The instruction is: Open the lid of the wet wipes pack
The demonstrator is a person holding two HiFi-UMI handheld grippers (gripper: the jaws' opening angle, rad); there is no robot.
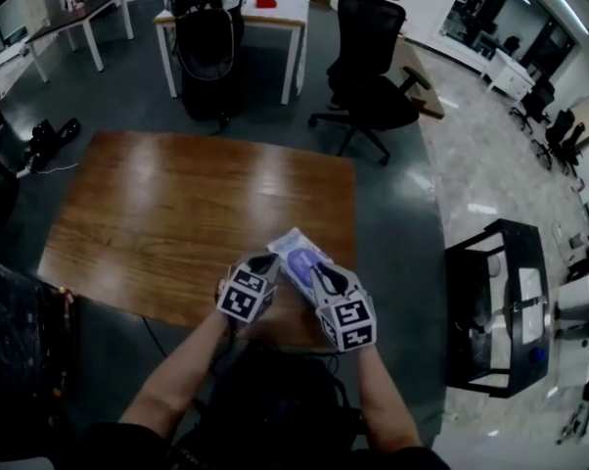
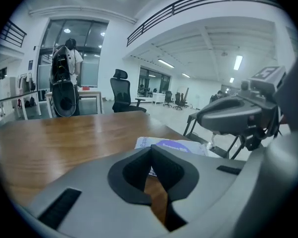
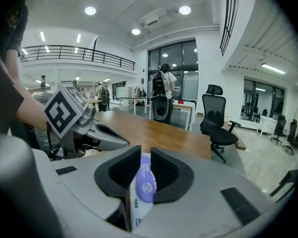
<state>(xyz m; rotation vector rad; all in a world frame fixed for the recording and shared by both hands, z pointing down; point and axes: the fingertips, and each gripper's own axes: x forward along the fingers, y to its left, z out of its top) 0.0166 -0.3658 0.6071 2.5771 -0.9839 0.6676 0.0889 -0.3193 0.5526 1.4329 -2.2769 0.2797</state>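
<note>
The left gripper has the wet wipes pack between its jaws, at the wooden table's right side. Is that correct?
Not quite. The right gripper has the wet wipes pack between its jaws, as the right gripper view shows. The left gripper has nothing between its jaws. The pack is at the wooden table's right side.
</note>
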